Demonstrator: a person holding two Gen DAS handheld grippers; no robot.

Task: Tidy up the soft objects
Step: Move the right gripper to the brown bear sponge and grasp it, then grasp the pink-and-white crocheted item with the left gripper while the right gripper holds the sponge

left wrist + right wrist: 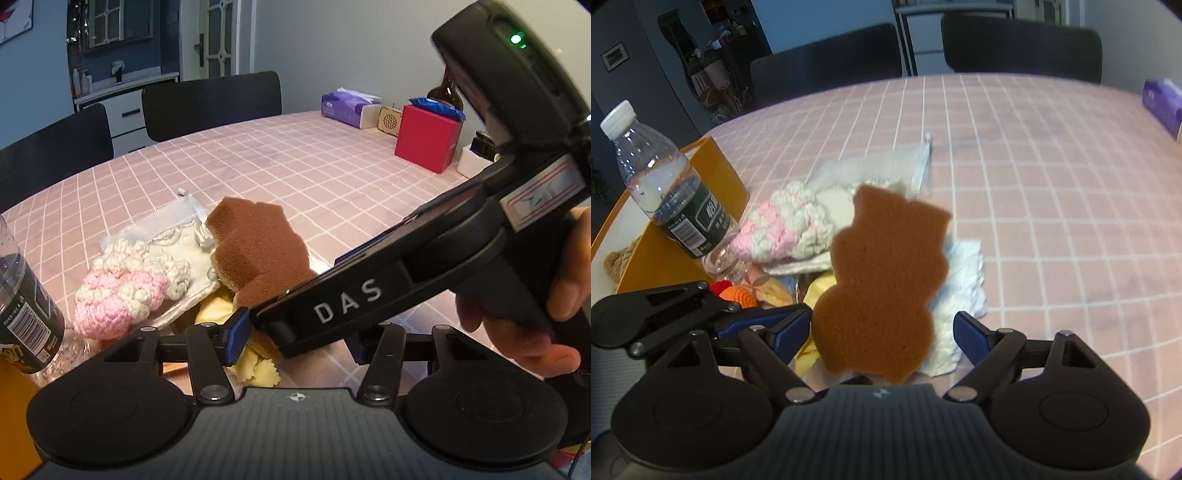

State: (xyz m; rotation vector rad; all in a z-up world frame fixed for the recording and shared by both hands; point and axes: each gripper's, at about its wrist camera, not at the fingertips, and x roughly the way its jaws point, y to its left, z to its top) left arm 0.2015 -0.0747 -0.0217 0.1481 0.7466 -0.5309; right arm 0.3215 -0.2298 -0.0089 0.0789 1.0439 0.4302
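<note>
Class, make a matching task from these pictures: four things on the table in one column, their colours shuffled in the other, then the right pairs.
Things:
1. sponge
2. crochet ball
3. tissue pack
4. box by the bottle

Colours:
A. purple
B. orange
C. brown
D. pink and cream

Pairs: 1-C, 2-D, 3-A, 4-B

One brown sponge (pixel 882 284), one water bottle (pixel 665 184), two chairs (pixel 212 105).
</note>
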